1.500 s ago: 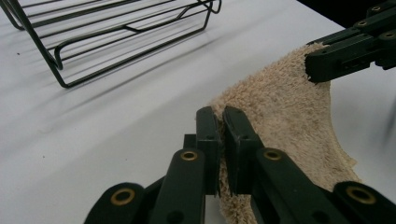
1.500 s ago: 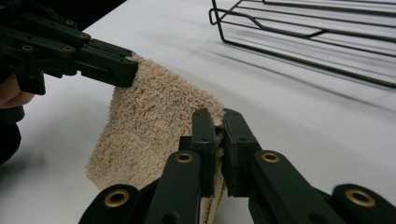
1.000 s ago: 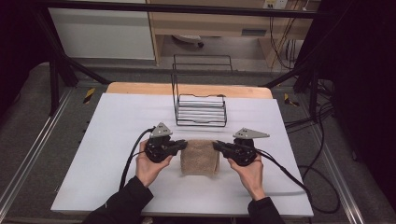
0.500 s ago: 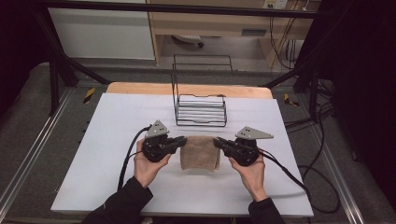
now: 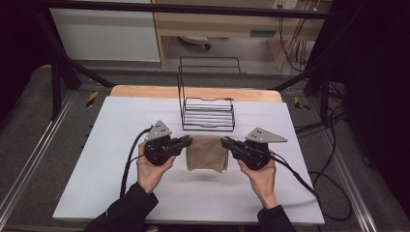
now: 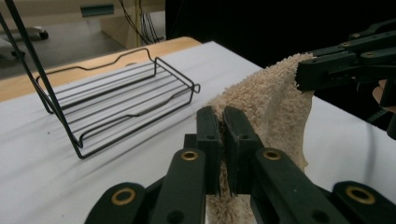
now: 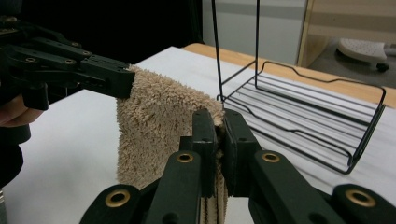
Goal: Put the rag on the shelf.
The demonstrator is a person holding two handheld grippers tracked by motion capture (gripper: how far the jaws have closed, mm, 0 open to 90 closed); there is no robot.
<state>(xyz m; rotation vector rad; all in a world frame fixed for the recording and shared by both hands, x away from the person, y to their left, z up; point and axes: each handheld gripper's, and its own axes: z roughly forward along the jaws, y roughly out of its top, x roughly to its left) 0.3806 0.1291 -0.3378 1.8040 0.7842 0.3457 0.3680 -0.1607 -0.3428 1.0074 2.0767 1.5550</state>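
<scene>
A folded beige towel (image 5: 207,153) hangs between my two grippers, lifted off the white table top (image 5: 121,121). My left gripper (image 5: 187,140) pinches the towel's left upper corner, jaws shut on the cloth (image 6: 261,102). On the other side my right gripper (image 5: 226,142) is shut on the right upper corner, and the towel (image 7: 154,121) sags below its jaws. Each gripper view shows the opposite gripper clamping the far corner. Just behind the towel stands a black wire rack (image 5: 208,113).
The wire rack (image 6: 121,98) has a tall back frame and a low slatted tray (image 7: 308,121). A wooden edge (image 5: 145,91) runs along the table's far side. Cables trail from both grippers toward the near edge.
Both grippers have risen a little together, lifting the towel off the table so it hangs freely between them.
</scene>
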